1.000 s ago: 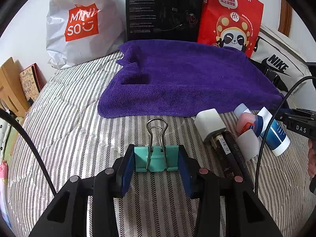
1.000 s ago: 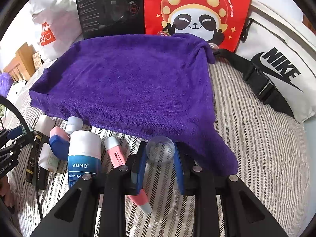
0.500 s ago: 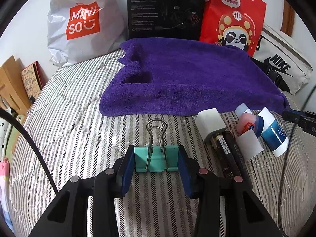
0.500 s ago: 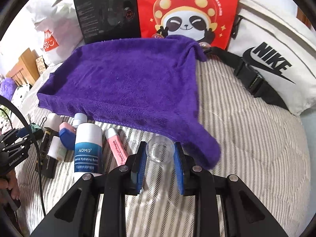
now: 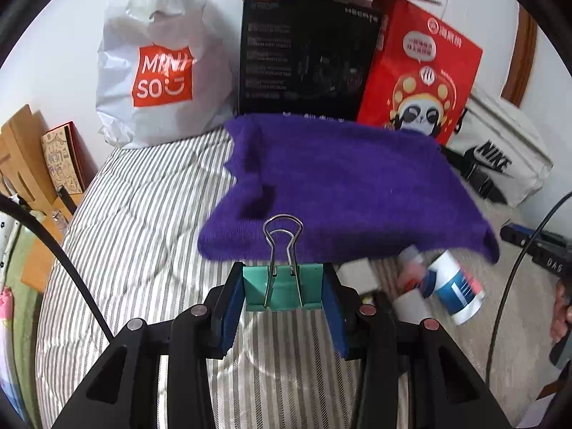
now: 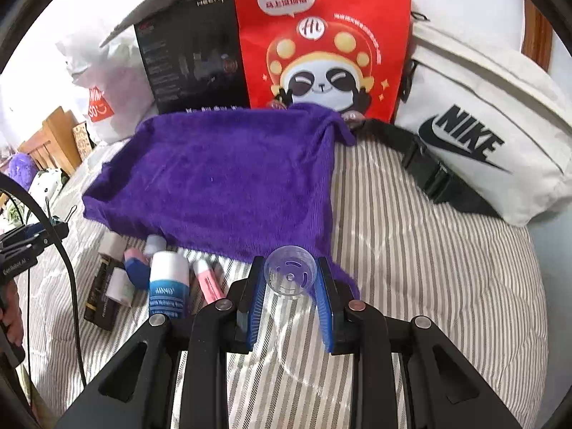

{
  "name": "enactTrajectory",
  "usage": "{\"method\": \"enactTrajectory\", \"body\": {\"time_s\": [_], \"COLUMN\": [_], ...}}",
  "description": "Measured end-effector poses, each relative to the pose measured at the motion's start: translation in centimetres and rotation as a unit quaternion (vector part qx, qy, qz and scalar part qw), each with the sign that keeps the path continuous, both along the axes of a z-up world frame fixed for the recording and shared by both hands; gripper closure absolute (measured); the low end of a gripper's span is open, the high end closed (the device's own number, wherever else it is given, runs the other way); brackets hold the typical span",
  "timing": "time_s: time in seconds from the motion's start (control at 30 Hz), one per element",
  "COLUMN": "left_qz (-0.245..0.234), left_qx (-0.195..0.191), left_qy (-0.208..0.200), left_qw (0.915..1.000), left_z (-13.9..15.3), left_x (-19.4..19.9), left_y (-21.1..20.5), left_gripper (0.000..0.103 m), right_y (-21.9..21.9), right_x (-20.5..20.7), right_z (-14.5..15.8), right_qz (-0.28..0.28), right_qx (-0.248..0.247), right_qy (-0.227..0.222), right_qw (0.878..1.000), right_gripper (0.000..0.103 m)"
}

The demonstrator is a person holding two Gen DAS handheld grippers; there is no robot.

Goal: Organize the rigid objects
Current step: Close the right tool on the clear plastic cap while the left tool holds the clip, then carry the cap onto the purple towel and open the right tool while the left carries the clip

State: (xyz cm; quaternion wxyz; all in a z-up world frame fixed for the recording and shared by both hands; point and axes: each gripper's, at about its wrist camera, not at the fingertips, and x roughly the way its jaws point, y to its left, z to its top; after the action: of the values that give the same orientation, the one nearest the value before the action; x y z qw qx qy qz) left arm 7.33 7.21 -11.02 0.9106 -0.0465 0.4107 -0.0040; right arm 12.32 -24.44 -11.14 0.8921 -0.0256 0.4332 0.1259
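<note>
My left gripper is shut on a teal binder clip with its wire handles pointing forward, held above the striped bed in front of the purple towel. My right gripper is shut on a clear plastic cup, held above the bed at the towel's near right corner. A pile lies by the towel's near edge: a blue-and-white bottle, a pink tube, a white cap and a black box. The bottle also shows in the left wrist view.
A Miniso bag, a black box, a red panda bag and a white Nike bag stand along the wall behind the towel. Wooden furniture is off the bed's left side.
Both grippers have lifted with their objects: the clip and the cup now sit higher over the bed, and the towel and pile look lower and farther in both views.
</note>
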Motion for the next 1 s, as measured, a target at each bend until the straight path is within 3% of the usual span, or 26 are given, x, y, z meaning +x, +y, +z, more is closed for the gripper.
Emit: {"method": "enactTrajectory", "body": {"time_s": [0.47,1.0], "left_qz": [-0.002,-0.007], "left_qx": [0.025,0.006], "left_qy": [-0.002,0.020], "left_qw": [0.9997,0.9998], "left_z": [2.2,0.8], "left_x": [4.3,9.1], "left_y": [0.0,1.1], "left_gripper": [0.064,0.064], "right_y": [0.8,4.2], "right_x": [3.6,12.8], "right_z": [1.4,-1.2], "right_qz": [0.009,0.023], "right_qx": [-0.001,-0.007], "right_qy": [-0.018,-0.001], "right_qw": [1.000,1.000], "right_gripper": [0.076,0.076]}}
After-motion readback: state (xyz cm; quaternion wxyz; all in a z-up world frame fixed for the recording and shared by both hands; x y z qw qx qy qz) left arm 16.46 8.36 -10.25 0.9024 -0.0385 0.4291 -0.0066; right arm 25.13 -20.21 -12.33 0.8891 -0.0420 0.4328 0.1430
